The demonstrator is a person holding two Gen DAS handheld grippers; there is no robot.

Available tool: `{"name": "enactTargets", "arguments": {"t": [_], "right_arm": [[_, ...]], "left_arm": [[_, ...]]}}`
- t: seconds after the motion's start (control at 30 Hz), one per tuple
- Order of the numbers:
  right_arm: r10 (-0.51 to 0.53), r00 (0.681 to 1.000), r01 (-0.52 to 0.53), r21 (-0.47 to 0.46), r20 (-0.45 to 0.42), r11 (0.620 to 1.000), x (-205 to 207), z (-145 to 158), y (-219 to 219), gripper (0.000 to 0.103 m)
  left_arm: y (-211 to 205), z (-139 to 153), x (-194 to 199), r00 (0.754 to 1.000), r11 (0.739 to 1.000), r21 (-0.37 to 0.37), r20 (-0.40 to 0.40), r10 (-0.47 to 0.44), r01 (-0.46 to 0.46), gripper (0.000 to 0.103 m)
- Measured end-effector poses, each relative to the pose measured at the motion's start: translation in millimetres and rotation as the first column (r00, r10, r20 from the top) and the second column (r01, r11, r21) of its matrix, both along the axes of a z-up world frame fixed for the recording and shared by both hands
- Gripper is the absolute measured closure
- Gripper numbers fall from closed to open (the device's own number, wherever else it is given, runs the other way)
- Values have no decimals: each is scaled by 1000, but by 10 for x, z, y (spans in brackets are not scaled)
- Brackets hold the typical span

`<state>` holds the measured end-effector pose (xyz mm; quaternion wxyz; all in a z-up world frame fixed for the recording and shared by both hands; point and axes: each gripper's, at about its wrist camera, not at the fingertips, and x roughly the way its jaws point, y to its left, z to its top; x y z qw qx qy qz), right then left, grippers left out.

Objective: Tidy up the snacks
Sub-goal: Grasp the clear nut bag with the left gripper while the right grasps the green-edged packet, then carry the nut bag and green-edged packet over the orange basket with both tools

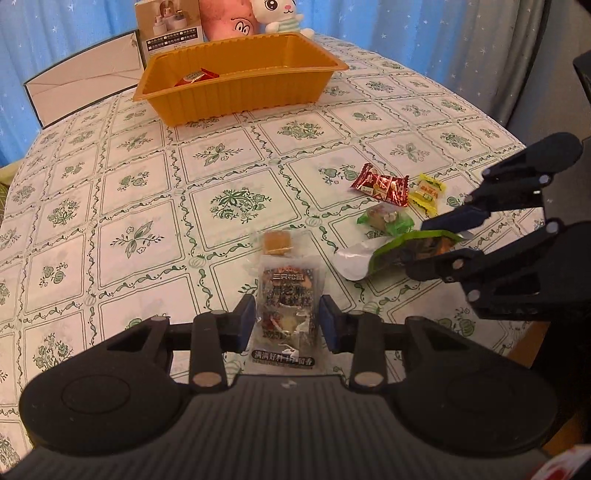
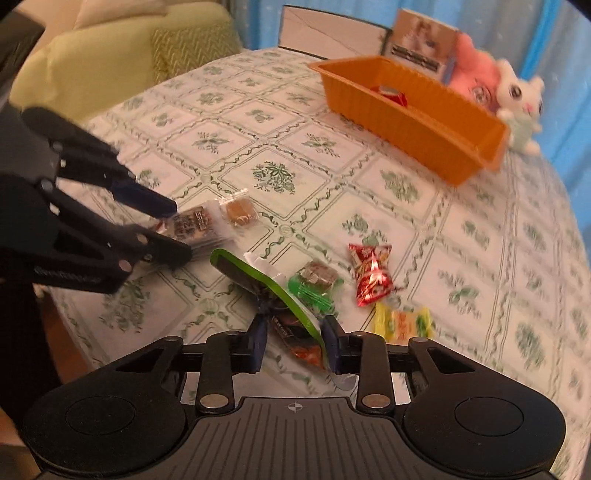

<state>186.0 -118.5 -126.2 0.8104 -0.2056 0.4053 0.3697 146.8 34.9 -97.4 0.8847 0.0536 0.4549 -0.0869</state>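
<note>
My left gripper [image 1: 287,325] is shut on a clear packet with a dark label [image 1: 288,295] lying on the tablecloth; the right wrist view shows this gripper [image 2: 181,230] and packet [image 2: 197,223] at the left. A small brown cube packet [image 1: 277,242] touches its far end. My right gripper [image 2: 295,345] is shut on a green packet [image 2: 280,295] with a silver end, and the left wrist view has this gripper [image 1: 424,247] at the right. Beside it lie a green-wrapped snack [image 2: 314,280], a red candy [image 2: 371,273] and a yellow candy [image 2: 404,321]. The orange bin [image 1: 240,99] at the back holds a red packet [image 1: 195,76].
Behind the bin stand a pink plush [image 1: 229,18], a white plush [image 1: 280,14], a printed carton [image 1: 168,26] and a white box [image 1: 81,77]. The table edge [image 1: 532,332] runs close behind my right gripper. A yellow-green sofa [image 2: 110,55] sits beyond the table.
</note>
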Motion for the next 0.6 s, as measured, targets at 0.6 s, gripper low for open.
{"name": "enactTargets", "arguments": {"t": [0.6], "right_arm": [[-355,908,399,194,-222,896,368,99,-717,70]], "left_arm": [[14,-5,-10,1000,1000,-10,8,19,-19,69]]}}
